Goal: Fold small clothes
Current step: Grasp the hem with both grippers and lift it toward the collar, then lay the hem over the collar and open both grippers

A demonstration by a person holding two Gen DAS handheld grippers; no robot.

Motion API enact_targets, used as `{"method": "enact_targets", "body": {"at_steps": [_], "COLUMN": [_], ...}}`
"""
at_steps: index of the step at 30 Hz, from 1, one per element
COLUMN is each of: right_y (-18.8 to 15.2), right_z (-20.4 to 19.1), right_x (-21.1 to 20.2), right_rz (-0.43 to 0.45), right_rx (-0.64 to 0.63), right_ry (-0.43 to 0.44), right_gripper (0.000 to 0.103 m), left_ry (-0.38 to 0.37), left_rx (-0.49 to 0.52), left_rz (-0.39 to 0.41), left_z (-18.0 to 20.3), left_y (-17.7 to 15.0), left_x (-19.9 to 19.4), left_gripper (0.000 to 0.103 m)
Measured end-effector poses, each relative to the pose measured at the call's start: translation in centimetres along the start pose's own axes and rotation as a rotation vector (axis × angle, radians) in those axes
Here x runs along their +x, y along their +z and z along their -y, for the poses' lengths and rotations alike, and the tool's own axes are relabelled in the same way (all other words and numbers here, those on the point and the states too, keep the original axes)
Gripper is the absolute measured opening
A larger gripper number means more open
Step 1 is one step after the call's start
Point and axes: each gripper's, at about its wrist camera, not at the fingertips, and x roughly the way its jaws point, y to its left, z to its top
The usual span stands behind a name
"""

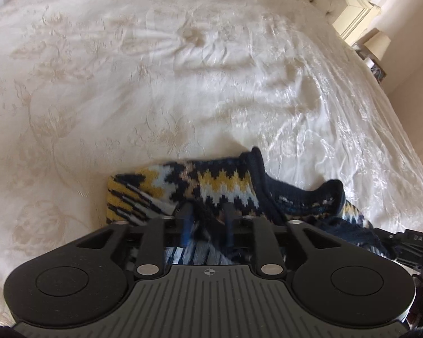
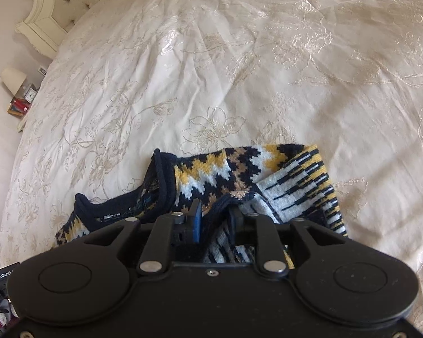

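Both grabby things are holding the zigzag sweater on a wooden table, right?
Not a table. The zigzag sweater lies on a cream bedspread with a flower pattern, plain in the right wrist view. The rest holds: the left hand-held gripper and the right hand-held gripper each have sweater fabric between their fingers.

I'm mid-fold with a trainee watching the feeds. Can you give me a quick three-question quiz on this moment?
1. True or false: the sweater lies on a bare wooden table.
2. What lies between the fingers of the left gripper? A) a lamp B) sweater fabric C) nothing
3. Fill in: the sweater's collar trim is ____ in colour.

Key:
1. False; it lies on the cream bedspread.
2. B; the right gripper has sweater fabric between its fingers too.
3. Navy.
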Motion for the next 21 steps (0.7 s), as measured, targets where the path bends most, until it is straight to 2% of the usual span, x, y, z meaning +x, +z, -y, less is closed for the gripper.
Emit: {"method": "enact_targets", "body": {"at_steps": [1, 3, 7, 10, 13, 16, 21], "right_y": [0.1, 0.4, 1.2, 1.5, 1.0, -0.4, -3.4], "right_z": [0.0, 0.1, 0.2, 0.1, -0.3, -0.8, -1.9], "right_x": [-0.2, -0.7, -1.7, -2.2, -2.7, -2.6, -2.4], "right_rz": [0.011, 0.043, 0.081, 0.092, 0.073, 0.033, -0.034], "right_rx": [0.001, -0.006, -0.027, -0.079, -0.149, -0.242, -0.390], "right_ry": [0.004, 0.017, 0.039, 0.062, 0.073, 0.065, 0.034], "right_gripper": [0.049, 0.058, 0.059, 0.066, 0.068, 0.076, 0.076], "left_ry": [0.013, 0.032, 0.082, 0.099, 0.109, 0.119, 0.121], "left_rx": [0.010, 0.011, 0.003, 0.001, 0.017, 0.047, 0.124], "left_rz": [0.022, 0.040, 0.086, 0.089, 0.062, 0.020, -0.073], "left_z": [0.2, 0.3, 0.6, 1.2, 2.1, 3.2, 5.0], "left_y": [0.2, 0.7, 1.6, 1.0, -0.8, -3.3, -7.4], "left_x": [-0.4, -1.0, -2.9, -4.1, -4.7, -4.7, -3.4], "left_gripper": [0.037, 0.038, 0.043, 0.048, 0.052, 0.053, 0.053]}}
